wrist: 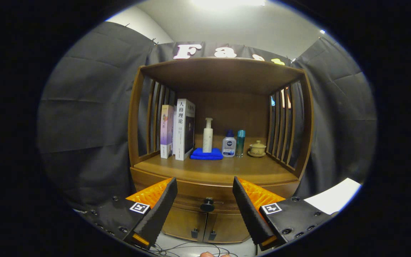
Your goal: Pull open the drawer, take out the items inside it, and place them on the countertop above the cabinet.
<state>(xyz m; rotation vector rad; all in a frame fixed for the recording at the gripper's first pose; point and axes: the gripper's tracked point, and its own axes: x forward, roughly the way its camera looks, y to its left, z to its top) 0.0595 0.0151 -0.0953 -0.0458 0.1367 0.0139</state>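
While our claw (204, 185) hangs spread wide and empty, touching nothing, we count two books (178, 130), three bottles (229, 144), one blue cloth (206, 154) and one lidded cup (257, 148) mid-frame on the countertop (212, 169). Between the fingers, low centre, sits the closed drawer (205, 196) and its single dark knob (207, 205).

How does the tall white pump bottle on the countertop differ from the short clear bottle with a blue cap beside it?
The tall white pump bottle is slim, opaque and stands on the folded blue cloth; the short clear bottle with a blue cap is squat, see-through and stands on the wooden countertop itself. The white one is clearly taller. Both stand upright, beyond the open gripper, whose fingers flank the dark drawer knob.
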